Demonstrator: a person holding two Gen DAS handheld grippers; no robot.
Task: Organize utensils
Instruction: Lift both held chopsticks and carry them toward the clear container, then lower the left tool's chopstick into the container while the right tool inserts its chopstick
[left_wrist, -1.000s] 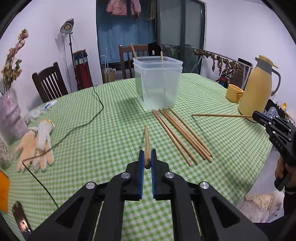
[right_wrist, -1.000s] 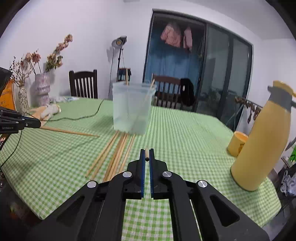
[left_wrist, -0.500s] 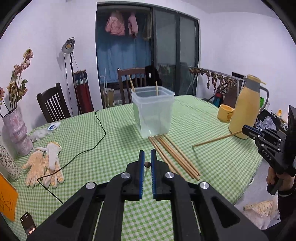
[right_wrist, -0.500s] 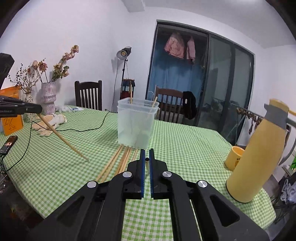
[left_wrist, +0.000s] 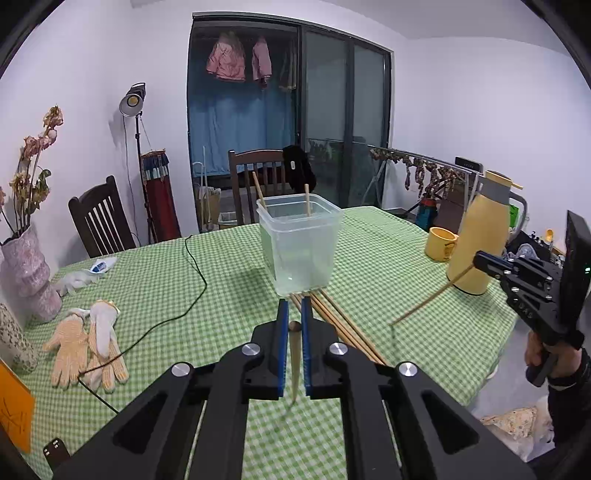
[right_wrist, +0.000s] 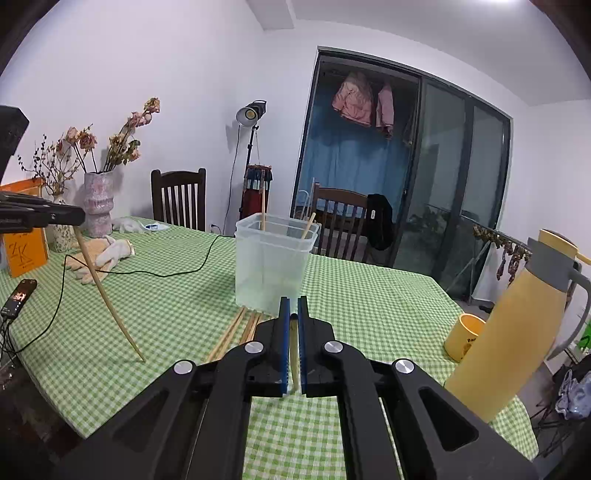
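My left gripper (left_wrist: 293, 314) is shut on a wooden chopstick (left_wrist: 294, 354) that hangs down towards the table; it also shows in the right wrist view (right_wrist: 107, 295). My right gripper (right_wrist: 293, 306) is shut on another chopstick (right_wrist: 293, 350), seen slanting down in the left wrist view (left_wrist: 428, 299). A clear plastic container (left_wrist: 299, 243) stands mid-table with two chopsticks (left_wrist: 306, 199) inside; it also shows in the right wrist view (right_wrist: 275, 262). Several loose chopsticks (left_wrist: 343, 325) lie in front of it. Both grippers are held above the table, short of the container.
A yellow thermos (left_wrist: 480, 232) and yellow mug (left_wrist: 441, 243) stand at the right. Work gloves (left_wrist: 88, 339), a black cable (left_wrist: 192, 273) and a vase (left_wrist: 29, 273) lie at the left. A phone (right_wrist: 18, 295) and orange card (right_wrist: 24, 247) sit near the left edge. Chairs stand behind the table.
Both grippers have risen and tilted up. Each held chopstick has swung from pointing forward to hanging down towards the table.
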